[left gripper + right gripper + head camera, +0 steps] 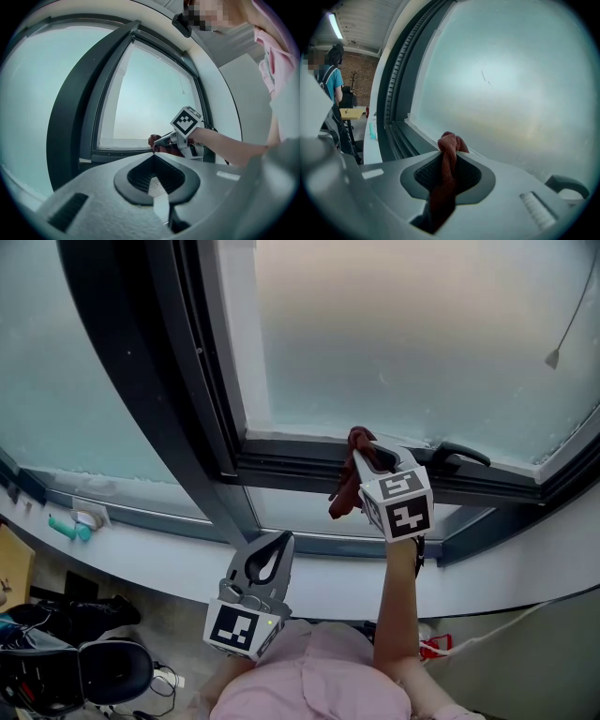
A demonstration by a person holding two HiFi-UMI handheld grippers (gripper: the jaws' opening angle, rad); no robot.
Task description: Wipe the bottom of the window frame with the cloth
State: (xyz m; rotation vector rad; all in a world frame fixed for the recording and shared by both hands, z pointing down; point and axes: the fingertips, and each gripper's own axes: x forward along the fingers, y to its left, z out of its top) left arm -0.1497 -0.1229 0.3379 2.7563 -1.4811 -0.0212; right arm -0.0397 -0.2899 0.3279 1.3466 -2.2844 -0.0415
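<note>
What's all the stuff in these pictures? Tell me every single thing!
window frame: one, dark grey, around the glass
glass panes: several, frosted pale blue-grey, inside the frame
window handle: one, black, on the frame's bottom rail, to the right
cloth: one, dark red, pinched in the right gripper, its top at the bottom rail
sill: one, white, below the window
teal thing: one, on the sill at far left; too small to tell what it is
office chair: one, black, on the floor at bottom left
bystander: one, blue top, far back in the room
left gripper: one, grey, fingers together, empty, held low
right gripper: one, grey, fingers shut on the cloth
arm: one, bare, behind the right gripper
</note>
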